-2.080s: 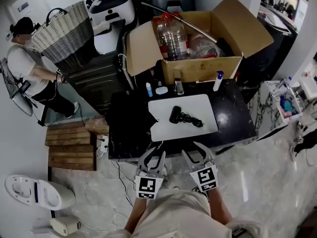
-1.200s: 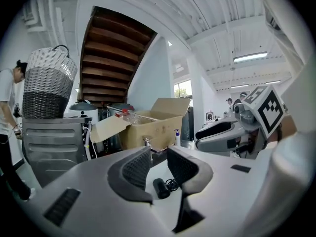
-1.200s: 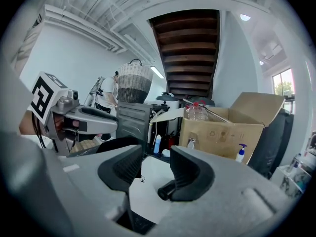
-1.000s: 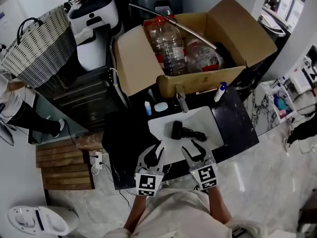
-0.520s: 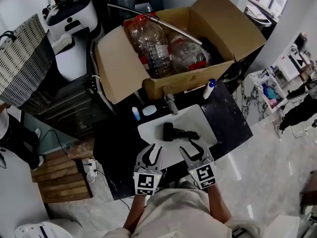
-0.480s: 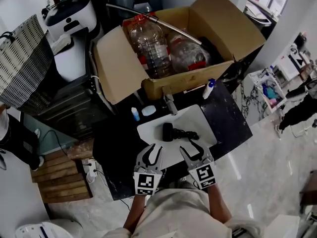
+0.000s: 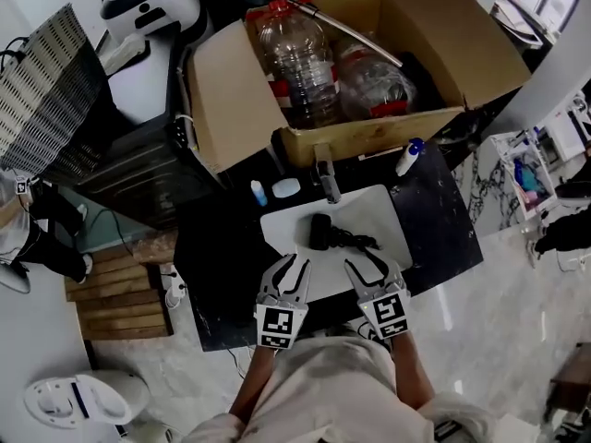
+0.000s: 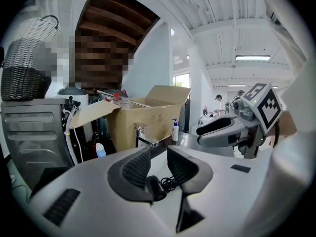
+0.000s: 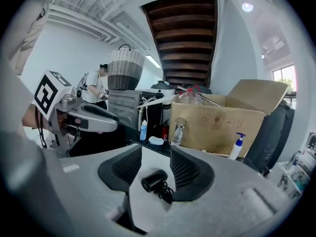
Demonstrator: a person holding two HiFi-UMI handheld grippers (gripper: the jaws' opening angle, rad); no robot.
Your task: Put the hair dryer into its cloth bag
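Observation:
A black hair dryer (image 7: pixel 320 232) with its coiled cord (image 7: pixel 355 240) lies on the flat white cloth bag (image 7: pixel 374 215) on the black table (image 7: pixel 434 238). My left gripper (image 7: pixel 294 262) and right gripper (image 7: pixel 367 260) hover side by side at the bag's near edge, just short of the dryer. In the left gripper view the jaws of the left gripper (image 8: pixel 159 152) stand apart, with the dryer (image 8: pixel 157 187) seen through the gap. The right gripper (image 9: pixel 156 152) likewise shows a gap, with the dryer (image 9: pixel 154 180) and bag (image 9: pixel 148 206) beyond. Nothing is between either pair of jaws.
An open cardboard box (image 7: pixel 231 90) with large plastic bottles (image 7: pixel 295 53) stands behind the bag. A pump bottle (image 7: pixel 407 158), a small blue-capped bottle (image 7: pixel 259 193) and a metal fitting (image 7: pixel 326 173) stand at the table's far edge. At the left are a woven basket (image 7: pixel 51 81) and wooden slats (image 7: pixel 115 284).
Both grippers have moved forward and down, from off the table's front to the bag's near edge. The dryer and bag have not moved.

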